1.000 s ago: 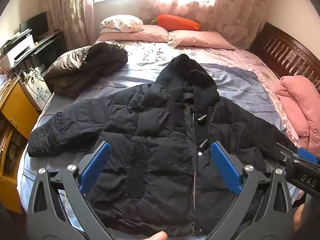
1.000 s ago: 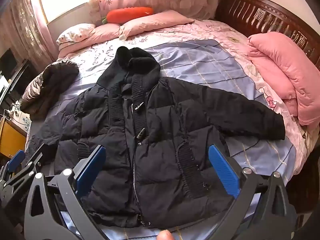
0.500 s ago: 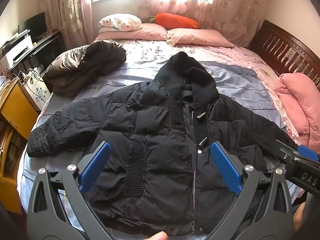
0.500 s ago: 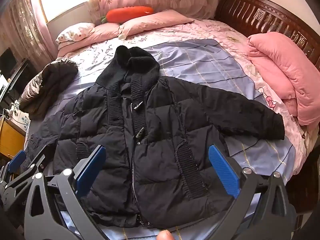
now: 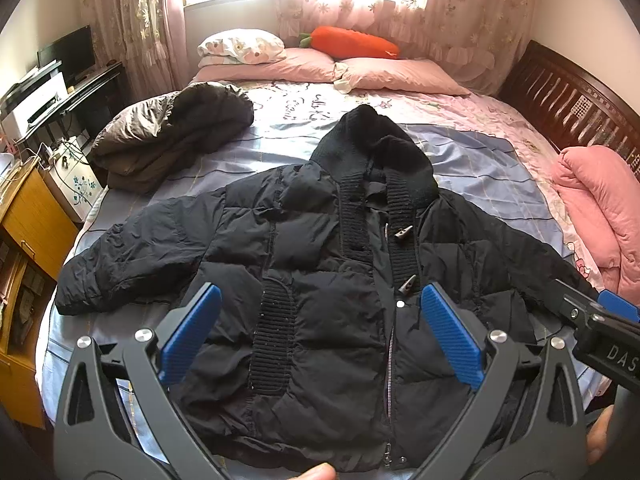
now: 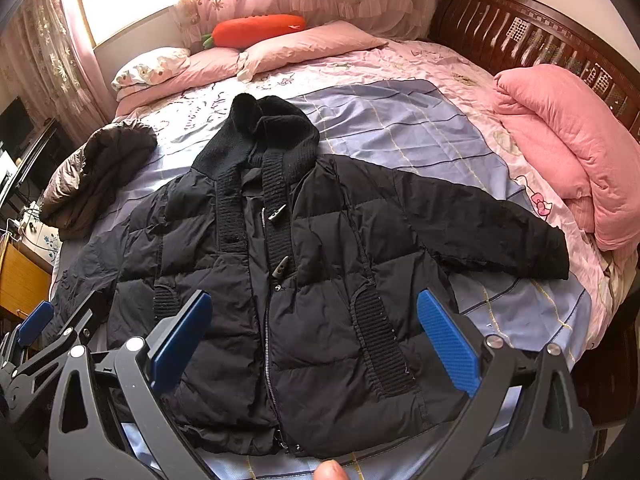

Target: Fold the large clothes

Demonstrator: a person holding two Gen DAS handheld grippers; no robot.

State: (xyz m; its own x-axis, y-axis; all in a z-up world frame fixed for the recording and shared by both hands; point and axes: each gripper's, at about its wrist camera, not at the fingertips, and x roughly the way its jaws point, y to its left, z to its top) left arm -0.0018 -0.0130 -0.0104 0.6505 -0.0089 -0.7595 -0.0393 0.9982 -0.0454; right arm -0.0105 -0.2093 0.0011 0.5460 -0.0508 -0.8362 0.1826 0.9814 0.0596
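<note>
The jacket (image 5: pixel 320 280) lies flat on the bed (image 5: pixel 480 160), front up, hood away from me, hem nearest. Its long axis runs sleeve to sleeve, across my line of reach. My left tool (image 5: pixel 318 336) hovers above the hem, left of the zipper, spread wide and holding nothing. My right tool (image 6: pixel 314 348) hovers above the hem's right half, equally wide and empty. Each sleeve lies outboard of its nearer tool; I judge neither tool touches fabric.
</note>
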